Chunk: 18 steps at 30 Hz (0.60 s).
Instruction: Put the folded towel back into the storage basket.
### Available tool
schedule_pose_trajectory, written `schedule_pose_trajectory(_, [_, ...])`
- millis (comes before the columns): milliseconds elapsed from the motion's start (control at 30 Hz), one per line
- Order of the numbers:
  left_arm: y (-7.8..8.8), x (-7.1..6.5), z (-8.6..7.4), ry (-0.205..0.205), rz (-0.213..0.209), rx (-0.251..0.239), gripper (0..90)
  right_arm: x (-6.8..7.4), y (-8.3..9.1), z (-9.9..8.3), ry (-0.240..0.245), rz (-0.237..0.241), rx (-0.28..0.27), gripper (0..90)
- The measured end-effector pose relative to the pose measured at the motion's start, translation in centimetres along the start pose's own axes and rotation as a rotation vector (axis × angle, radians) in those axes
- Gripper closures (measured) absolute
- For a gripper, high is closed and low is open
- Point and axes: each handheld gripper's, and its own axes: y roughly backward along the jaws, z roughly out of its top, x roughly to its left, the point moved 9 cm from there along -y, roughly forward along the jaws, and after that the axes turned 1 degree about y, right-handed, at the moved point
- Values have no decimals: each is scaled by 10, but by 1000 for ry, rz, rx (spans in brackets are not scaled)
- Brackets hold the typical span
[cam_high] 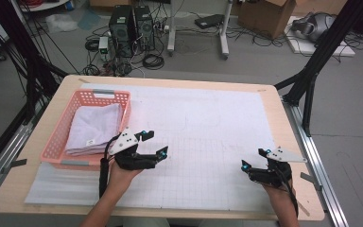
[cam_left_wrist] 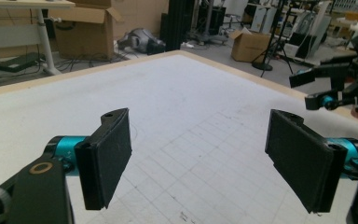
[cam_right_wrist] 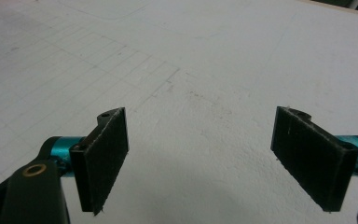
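Note:
A pink plastic basket (cam_high: pixel 56 142) sits at the table's left side with a folded white towel (cam_high: pixel 94 128) lying in it. My left gripper (cam_high: pixel 154 143) hovers just right of the basket's front corner, jaws wide open and holding nothing (cam_left_wrist: pixel 198 156). My right gripper (cam_high: pixel 254 158) is near the table's front right, over the white gridded mat (cam_high: pixel 203 137), also open and holding nothing (cam_right_wrist: pixel 219 161). In the left gripper view the right gripper (cam_left_wrist: pixel 324 91) appears farther off at the right edge.
The white gridded mat covers most of the wooden table (cam_high: pixel 274 94). Beyond the far edge the floor holds computer towers (cam_high: pixel 131 29), cables and cardboard boxes (cam_high: pixel 267 16). Black frame legs (cam_high: pixel 312 71) stand at both sides.

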Motion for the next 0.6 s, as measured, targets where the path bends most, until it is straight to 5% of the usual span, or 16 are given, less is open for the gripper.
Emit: schedule_pose_trajectory(600, [-18,-8,-45,10,-22,82,232,-3,-3,-4,-2,-10,-3,179])
